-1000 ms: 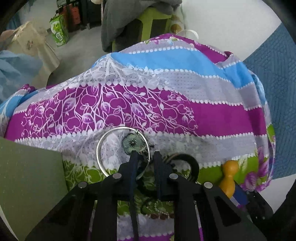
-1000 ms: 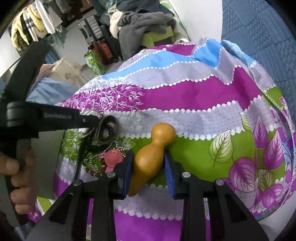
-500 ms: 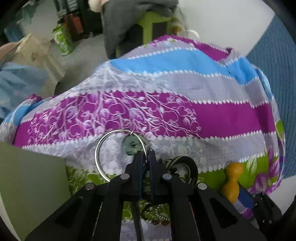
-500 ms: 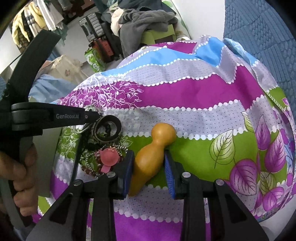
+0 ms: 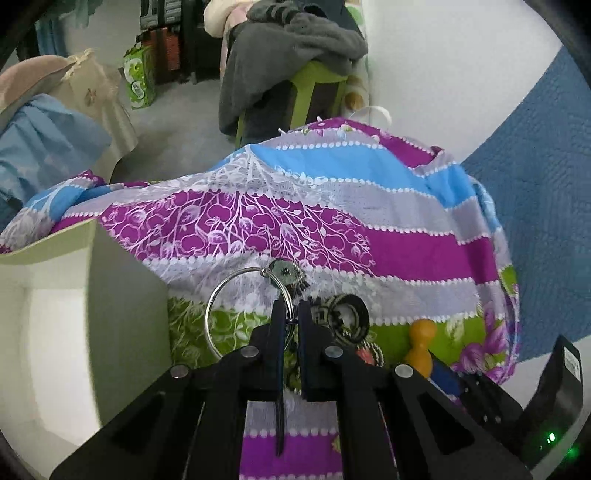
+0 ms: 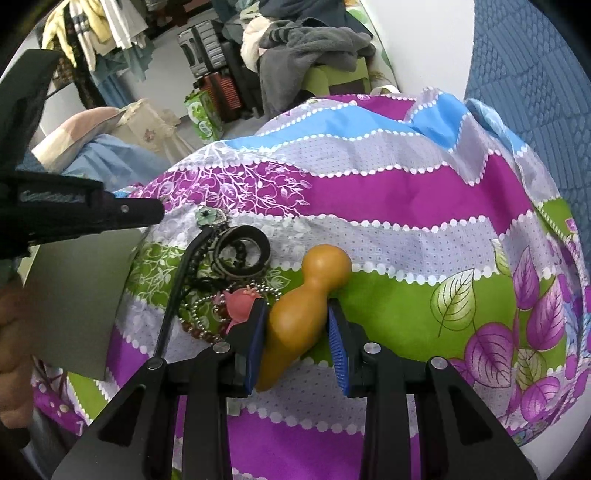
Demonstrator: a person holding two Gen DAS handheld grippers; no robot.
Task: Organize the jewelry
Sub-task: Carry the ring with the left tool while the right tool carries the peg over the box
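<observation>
- White wall point(image 5: 443, 74) at the back, plain and evenly lit.
- Pale grey floor point(image 5: 177, 125), bare between the clutter.
- Green stool point(image 5: 314, 88) against the wall, grey clothes point(image 5: 295, 40) heaped on top.
- Dark suitcases point(image 6: 218, 66) standing further back; a green carton point(image 5: 138, 79) on the floor beside them.
- Clothes rack point(image 6: 99, 33) hung with garments, far left.
- Blue quilted cover point(image 6: 535, 74) at right.
- Striped floral bedsheet point(image 5: 406, 254) spread over the work surface.

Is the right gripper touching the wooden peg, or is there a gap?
Touching. In the right wrist view, both blue pads of the right gripper press against the sides of the wooden peg, with no gap visible on either side.
</observation>
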